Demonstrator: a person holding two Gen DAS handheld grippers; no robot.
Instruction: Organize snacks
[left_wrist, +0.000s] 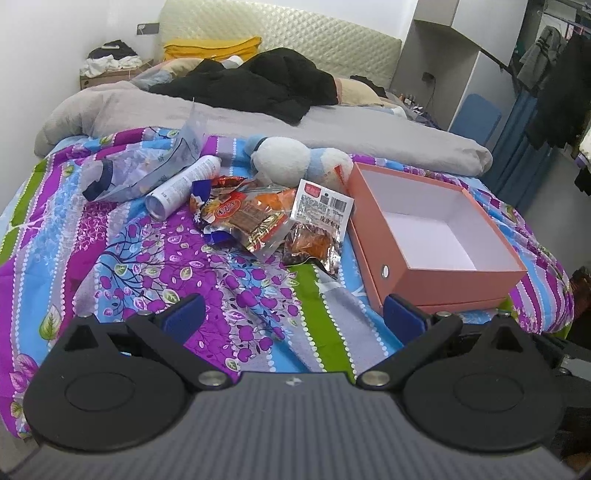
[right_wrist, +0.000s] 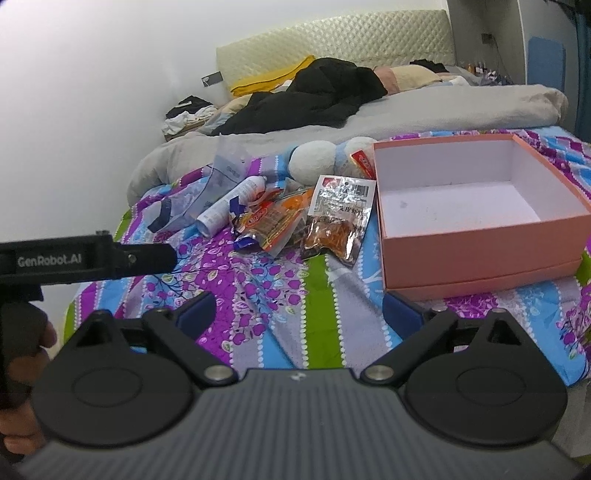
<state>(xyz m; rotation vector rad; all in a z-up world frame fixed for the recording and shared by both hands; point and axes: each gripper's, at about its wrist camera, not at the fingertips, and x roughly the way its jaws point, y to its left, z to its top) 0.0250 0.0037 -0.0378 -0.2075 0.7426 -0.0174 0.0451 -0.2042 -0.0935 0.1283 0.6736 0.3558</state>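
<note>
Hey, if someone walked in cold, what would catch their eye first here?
Probably the open pink box, empty, on the bright floral bedspread. Just left of it lies a heap of shiny snack packets, with a white plush toy behind them.

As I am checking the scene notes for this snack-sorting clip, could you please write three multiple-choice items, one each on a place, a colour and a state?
1. Where does the pile of foil snack packets lie relative to the square cardboard box?
A. inside it
B. beside it on the patterned bedspread
C. on the grey duvet

2. What colour is the box outside?
A. salmon pink
B. dark green
C. black

3. What does the box hold?
A. a plush toy
B. a white tube
C. nothing

Answers: 1 B, the packets rest on the bedspread left of the box in both views. 2 A, its outer walls are pink, the lining white. 3 C, only its bare white floor shows.
</note>
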